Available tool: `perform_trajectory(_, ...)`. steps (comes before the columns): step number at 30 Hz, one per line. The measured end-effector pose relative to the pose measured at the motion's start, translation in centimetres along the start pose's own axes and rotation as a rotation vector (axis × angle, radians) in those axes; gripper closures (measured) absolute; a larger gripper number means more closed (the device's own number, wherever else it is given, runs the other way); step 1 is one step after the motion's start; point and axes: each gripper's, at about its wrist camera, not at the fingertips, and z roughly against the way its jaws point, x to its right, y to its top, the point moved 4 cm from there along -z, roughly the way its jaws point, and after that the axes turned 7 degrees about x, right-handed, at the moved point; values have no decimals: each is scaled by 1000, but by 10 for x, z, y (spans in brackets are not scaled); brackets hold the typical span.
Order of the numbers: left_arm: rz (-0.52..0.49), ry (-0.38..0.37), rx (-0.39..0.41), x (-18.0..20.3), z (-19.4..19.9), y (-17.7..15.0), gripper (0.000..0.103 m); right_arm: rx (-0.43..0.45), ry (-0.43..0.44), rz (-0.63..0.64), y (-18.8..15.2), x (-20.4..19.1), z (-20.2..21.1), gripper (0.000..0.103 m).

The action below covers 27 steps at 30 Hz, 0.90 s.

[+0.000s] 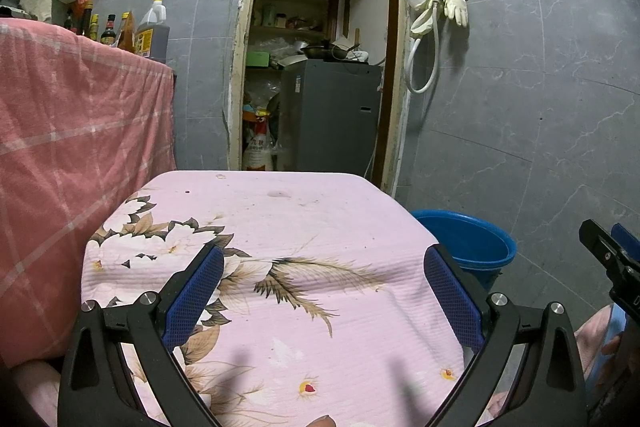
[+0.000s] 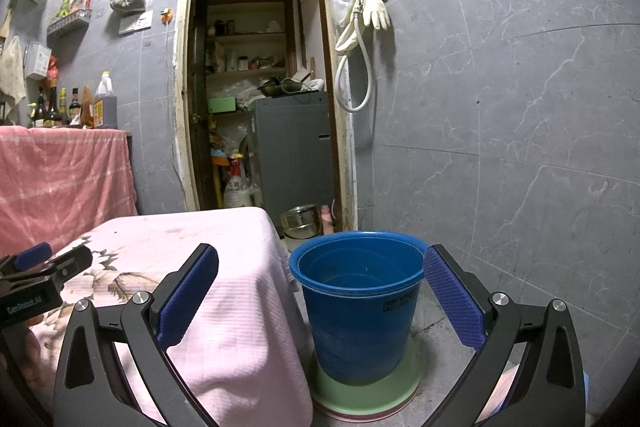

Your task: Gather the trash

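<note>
A blue plastic bucket [image 2: 358,303] stands on the floor on a green lid, right of a low table under a pink floral cloth [image 1: 288,267]. My right gripper [image 2: 320,287] hovers open in front of the bucket, holding nothing. Over the cloth my left gripper [image 1: 324,283] is open too, with nothing between its blue pads. In the left wrist view the bucket [image 1: 468,243] peeks past the table's right corner and the right gripper [image 1: 608,255] shows at the right edge. The left gripper [image 2: 44,267] appears at the left edge of the right wrist view. No loose trash shows on the cloth.
A taller counter draped in pink checked fabric [image 1: 72,155] stands at the left with sauce bottles [image 1: 152,31] on it. An open doorway [image 2: 260,87] leads to a storeroom with a grey appliance [image 2: 292,155]. A metal pot [image 2: 301,222] sits on the floor. Gloves and a hose [image 2: 368,23] hang on the tiled wall.
</note>
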Motion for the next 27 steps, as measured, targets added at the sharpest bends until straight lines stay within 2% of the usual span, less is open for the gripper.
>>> perform_trajectory(27, 0, 0, -2, -2, 1, -1, 5, -1, -1, 3, 0, 0, 1, 0)
